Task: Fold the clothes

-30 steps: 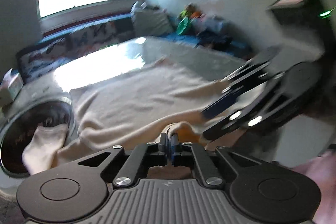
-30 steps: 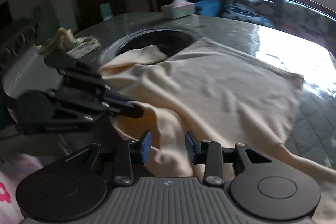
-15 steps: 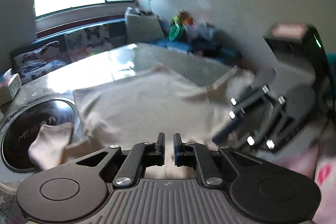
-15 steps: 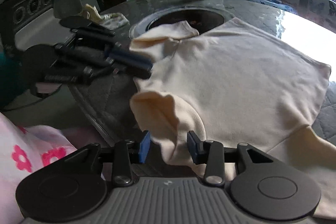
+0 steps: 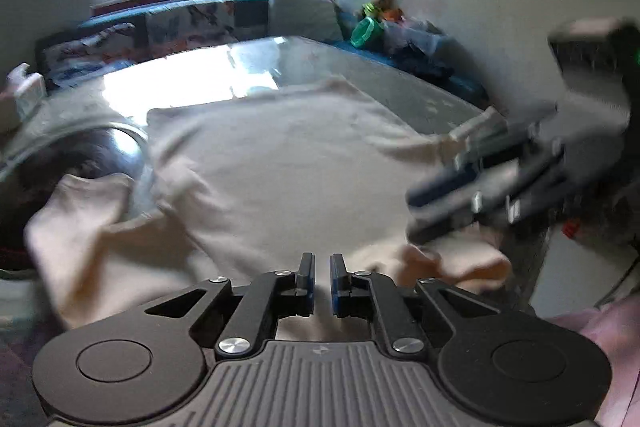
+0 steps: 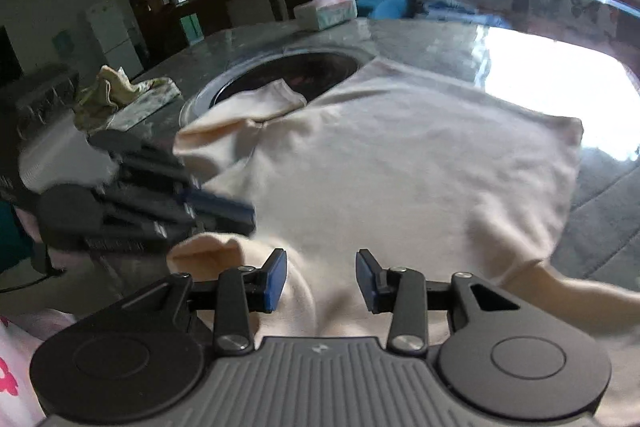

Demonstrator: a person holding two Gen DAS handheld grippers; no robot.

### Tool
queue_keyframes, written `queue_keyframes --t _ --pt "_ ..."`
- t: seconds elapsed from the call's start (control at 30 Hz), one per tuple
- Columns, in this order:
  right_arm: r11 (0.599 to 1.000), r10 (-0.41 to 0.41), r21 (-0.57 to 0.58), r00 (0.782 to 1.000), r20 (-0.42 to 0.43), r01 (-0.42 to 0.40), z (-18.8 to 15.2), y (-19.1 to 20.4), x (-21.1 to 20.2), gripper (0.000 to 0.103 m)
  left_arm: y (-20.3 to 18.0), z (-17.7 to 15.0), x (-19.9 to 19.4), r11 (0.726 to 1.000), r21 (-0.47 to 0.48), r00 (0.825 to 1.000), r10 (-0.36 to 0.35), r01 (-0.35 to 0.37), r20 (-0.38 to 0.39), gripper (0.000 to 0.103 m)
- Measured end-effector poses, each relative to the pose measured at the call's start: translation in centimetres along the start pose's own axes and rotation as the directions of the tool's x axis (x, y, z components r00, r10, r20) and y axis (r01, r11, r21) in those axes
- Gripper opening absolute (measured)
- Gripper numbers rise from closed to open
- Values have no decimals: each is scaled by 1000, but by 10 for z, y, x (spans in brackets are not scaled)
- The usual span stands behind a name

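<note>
A cream T-shirt (image 5: 280, 163) lies spread flat on the grey table (image 5: 420, 95), collar toward me; it also shows in the right wrist view (image 6: 400, 167). One sleeve (image 6: 260, 103) lies over a round dark recess (image 6: 304, 71). My left gripper (image 5: 322, 277) hovers over the near hem with its jaws a narrow gap apart and nothing between them. My right gripper (image 6: 321, 279) is open wide above the collar fold (image 6: 208, 251), empty. Each gripper appears blurred in the other's view, the right gripper (image 5: 452, 187) and the left gripper (image 6: 216, 213).
A tissue box (image 6: 326, 11) stands at the far table edge. A crumpled cloth (image 6: 108, 95) lies on a box at the left. A bench with cushions (image 5: 180, 23) runs under the window. Toys and bags (image 5: 380, 23) sit by the wall.
My left gripper let go of the shirt's edge and opened slightly. The shirt dropped and now lies flatter on the table. Both grippers have drawn back toward the near edge.
</note>
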State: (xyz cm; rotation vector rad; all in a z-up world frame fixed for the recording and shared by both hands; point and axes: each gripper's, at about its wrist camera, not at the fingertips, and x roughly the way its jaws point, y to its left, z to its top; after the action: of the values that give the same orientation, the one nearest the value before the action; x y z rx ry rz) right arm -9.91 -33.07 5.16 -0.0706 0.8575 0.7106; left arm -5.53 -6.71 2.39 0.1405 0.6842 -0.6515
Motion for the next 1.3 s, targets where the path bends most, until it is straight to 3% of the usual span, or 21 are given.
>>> queue_keyframes --t 0.13,0.2,0.3,0.53,0.7,0.77,0.8,0.93,1.1,1.27,1.3 --pt "999 -6 -53 1000 -1 6 -3 9 5 39 30 21 -4 985 -62 985 165 -162 57 9" --pt "998 -7 -56 1000 -1 7 -4 10 5 40 48 31 4 964 -93 966 256 -250 47 9" --pt "999 -6 -53 1000 0 6 -4 10 5 41 68 38 23 939 -105 944 330 -327 8 9" --pt "999 -4 -49 1000 0 4 -4 12 5 47 85 42 57 927 -86 931 360 -364 -54 16" --pt "998 -5 -55 1000 0 5 -4 13 5 49 89 42 65 918 -123 926 373 -377 -50 16" --pt "999 -4 -53 1000 1 4 -4 13 6 49 88 42 64 919 -121 927 373 -376 -45 14" --pt "999 -4 -53 1000 1 4 -4 14 6 49 88 42 63 918 -122 926 375 -378 -43 6" --pt "999 -8 -52 1000 6 8 -5 14 6 49 99 39 47 891 -203 911 413 -405 -2 4" --pt "998 -11 -54 1000 10 12 -5 15 6 49 119 30 -4 807 -371 853 517 -459 69 3" --pt "998 -17 -61 1000 10 17 -5 16 6 49 135 7 -59 685 -507 759 645 -524 87 3" --pt "998 -17 -61 1000 10 17 -5 16 6 49 139 0 -65 666 -523 747 660 -532 80 3"
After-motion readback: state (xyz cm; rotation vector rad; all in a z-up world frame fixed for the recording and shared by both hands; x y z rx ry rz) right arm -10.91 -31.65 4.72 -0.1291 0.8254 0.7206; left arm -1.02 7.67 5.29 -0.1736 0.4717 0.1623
